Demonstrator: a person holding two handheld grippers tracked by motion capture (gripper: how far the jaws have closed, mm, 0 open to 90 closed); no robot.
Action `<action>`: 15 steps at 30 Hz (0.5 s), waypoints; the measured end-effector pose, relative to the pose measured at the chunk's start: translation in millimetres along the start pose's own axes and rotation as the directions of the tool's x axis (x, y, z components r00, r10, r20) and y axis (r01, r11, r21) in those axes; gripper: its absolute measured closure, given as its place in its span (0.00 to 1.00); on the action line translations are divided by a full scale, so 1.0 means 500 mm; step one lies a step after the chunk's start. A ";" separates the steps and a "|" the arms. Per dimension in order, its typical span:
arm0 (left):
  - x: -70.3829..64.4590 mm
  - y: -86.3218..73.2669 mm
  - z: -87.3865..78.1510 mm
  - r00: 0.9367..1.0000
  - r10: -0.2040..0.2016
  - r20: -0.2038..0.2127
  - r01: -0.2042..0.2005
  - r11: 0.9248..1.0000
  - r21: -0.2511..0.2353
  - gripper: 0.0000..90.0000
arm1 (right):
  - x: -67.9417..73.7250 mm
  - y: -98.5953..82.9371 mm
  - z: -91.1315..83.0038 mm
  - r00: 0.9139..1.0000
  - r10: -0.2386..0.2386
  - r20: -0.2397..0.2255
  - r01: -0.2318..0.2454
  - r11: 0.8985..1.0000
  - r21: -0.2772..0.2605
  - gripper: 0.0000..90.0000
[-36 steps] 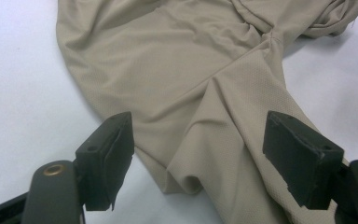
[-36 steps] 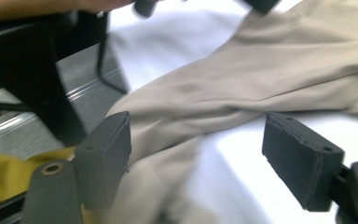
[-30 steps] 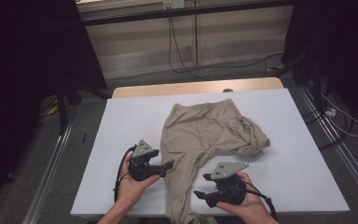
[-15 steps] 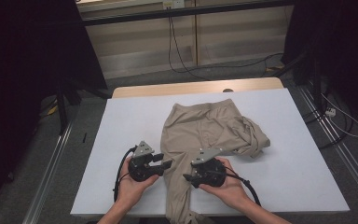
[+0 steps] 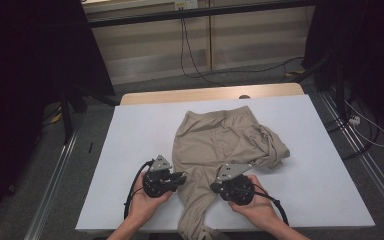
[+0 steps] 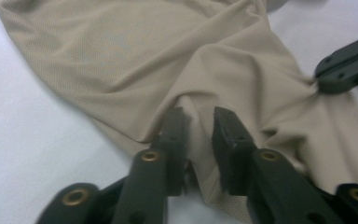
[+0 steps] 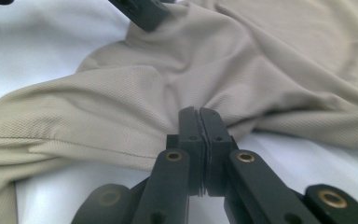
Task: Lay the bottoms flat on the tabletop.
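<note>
A pair of beige trousers (image 5: pixel 222 140) lies crumpled on the white table (image 5: pixel 130 135), waistband at the far end. One leg runs toward me and hangs over the front edge. My left gripper (image 5: pixel 182 176) is at that leg's left edge. In the left gripper view it (image 6: pixel 198 114) is open, its jaws astride a raised fold of the trousers (image 6: pixel 135 56). My right gripper (image 5: pixel 213 187) is at the leg's right edge. In the right gripper view it (image 7: pixel 199 112) is shut on a puckered bit of the trousers (image 7: pixel 135 88). Each view shows the other gripper's tip across the leg.
The trousers' other leg is bunched up at the right (image 5: pixel 272 150). A wooden strip (image 5: pixel 205 95) runs along the table's far edge. Cables (image 5: pixel 195 60) trail on the floor beyond, and dark stands flank both sides.
My right gripper has moved left from the bare table at the front right onto the trouser leg's right edge. The left gripper has stayed in place.
</note>
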State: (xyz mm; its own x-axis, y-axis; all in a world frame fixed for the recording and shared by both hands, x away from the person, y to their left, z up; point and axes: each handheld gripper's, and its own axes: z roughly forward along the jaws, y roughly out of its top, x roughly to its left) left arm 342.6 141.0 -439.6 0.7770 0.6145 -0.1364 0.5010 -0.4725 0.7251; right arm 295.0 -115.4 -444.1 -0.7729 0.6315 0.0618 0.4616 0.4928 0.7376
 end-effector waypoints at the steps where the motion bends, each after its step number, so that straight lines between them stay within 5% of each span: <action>1: 0.000 0.000 0.000 1.000 0.000 0.000 0.000 1.000 -0.001 0.84 | 0.000 0.000 0.000 1.000 0.000 0.000 0.000 1.000 0.000 0.99; 6: -0.003 0.003 0.007 1.000 0.014 0.028 -0.014 1.000 0.013 0.96 | -0.031 -0.026 -0.049 0.999 0.006 0.049 -0.007 1.000 0.022 0.99; 11: -0.014 0.021 0.026 0.999 0.031 0.040 -0.032 0.999 0.017 0.98 | -0.068 -0.044 -0.072 0.994 0.034 0.101 -0.036 0.999 0.019 0.99; 15: -0.024 0.042 0.039 0.998 0.060 -0.016 -0.060 0.998 0.003 0.98 | -0.093 -0.039 -0.066 0.982 0.003 0.189 -0.011 0.999 0.044 0.99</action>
State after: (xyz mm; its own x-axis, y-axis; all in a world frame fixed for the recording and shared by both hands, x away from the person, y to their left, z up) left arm 351.2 111.1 -435.9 0.7992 0.5955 -0.0818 0.4548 -0.5101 0.7300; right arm 307.6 -174.3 -439.1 -0.6755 0.7345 -0.0644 0.4891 0.5117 0.7063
